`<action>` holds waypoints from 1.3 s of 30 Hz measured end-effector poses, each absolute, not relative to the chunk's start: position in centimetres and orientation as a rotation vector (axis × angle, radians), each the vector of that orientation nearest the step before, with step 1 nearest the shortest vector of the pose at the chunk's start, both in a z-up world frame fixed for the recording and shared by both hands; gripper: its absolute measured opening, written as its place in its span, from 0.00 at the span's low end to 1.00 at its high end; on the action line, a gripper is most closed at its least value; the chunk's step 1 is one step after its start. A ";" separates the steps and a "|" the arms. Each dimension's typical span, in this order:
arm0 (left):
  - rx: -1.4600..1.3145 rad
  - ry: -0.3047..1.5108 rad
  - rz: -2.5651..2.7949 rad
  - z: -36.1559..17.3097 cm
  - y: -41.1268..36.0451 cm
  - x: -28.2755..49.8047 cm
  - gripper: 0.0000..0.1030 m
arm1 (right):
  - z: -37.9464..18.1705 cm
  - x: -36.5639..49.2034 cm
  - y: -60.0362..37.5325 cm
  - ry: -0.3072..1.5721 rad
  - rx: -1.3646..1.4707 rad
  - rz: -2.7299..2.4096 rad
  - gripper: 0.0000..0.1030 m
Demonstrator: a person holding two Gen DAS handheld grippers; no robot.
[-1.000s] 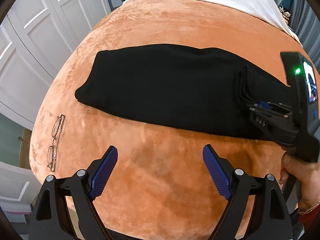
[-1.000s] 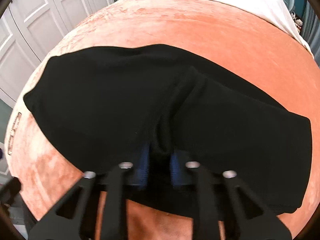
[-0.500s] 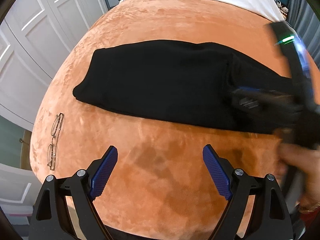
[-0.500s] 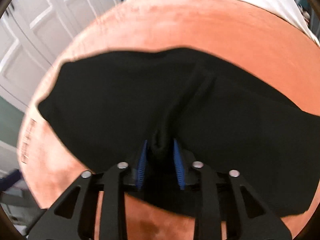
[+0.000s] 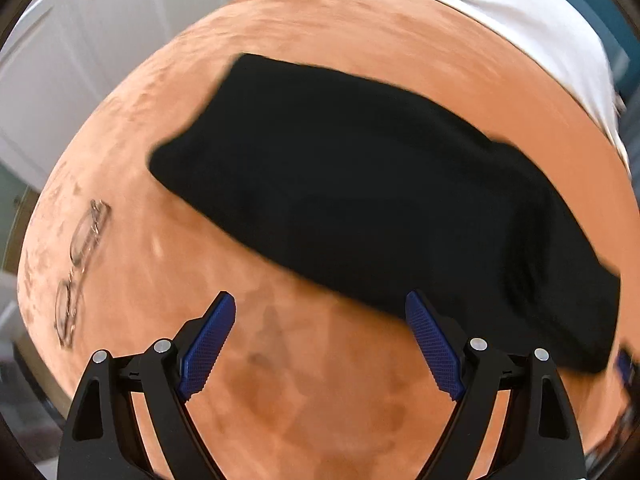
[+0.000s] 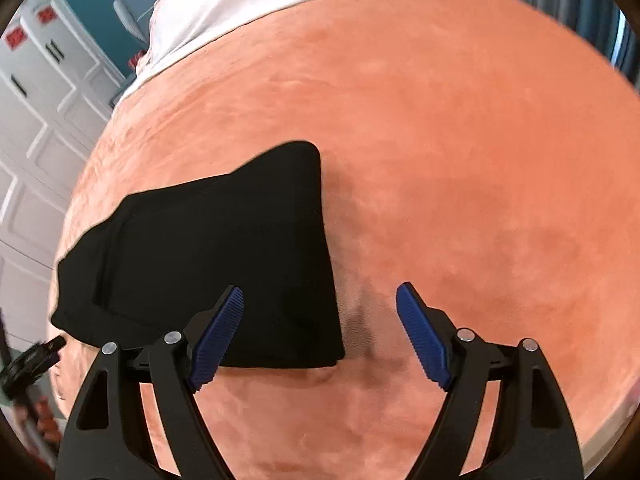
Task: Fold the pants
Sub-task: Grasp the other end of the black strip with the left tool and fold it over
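Spread on orange velvet bedding (image 5: 304,392), the black pants (image 5: 360,184) lie free of both grippers, the left gripper (image 5: 320,344) gaping empty and the right gripper (image 6: 320,336) opening empty, so pinch both layers squarely at the hem before folding.

We see an orange blanket (image 5: 320,400) spread over the bed, a white sheet (image 5: 520,12) at its far end, glasses (image 5: 78,264) lying near the blanket's left edge, and white cupboard doors (image 6: 36,128) beyond.
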State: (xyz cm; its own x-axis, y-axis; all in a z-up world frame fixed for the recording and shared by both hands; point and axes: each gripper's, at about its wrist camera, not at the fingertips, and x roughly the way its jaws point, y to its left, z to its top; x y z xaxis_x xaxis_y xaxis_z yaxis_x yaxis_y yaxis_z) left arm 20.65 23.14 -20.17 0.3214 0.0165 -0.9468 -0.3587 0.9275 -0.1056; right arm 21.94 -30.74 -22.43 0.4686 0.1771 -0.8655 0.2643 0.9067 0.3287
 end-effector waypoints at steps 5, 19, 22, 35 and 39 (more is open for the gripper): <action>-0.503 1.200 0.392 -22.6 29.4 23.1 0.82 | -26.2 23.5 -28.4 1.159 0.532 0.002 0.75; -0.579 1.165 0.331 -22.1 28.9 24.7 0.15 | -23.6 23.8 -26.5 1.089 0.605 0.055 0.28; -0.570 1.147 0.288 -19.5 27.9 22.6 0.15 | -21.1 22.5 -27.7 1.075 0.605 0.069 0.22; -0.417 1.252 0.149 -19.4 20.6 14.3 0.19 | -21.3 10.8 -36.0 1.129 0.707 -0.042 0.20; -0.386 1.251 0.175 -20.9 20.7 14.7 0.25 | -25.3 10.7 -35.3 1.200 0.644 -0.060 0.30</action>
State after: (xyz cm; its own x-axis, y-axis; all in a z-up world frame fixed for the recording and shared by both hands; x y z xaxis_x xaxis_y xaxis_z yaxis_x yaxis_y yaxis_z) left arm 14.72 20.68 -20.91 0.3117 -0.0799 -0.9468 -0.3363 0.9227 -0.1885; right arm 10.69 -35.26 -25.31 0.3829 0.2873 -0.8780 0.3732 0.8213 0.4315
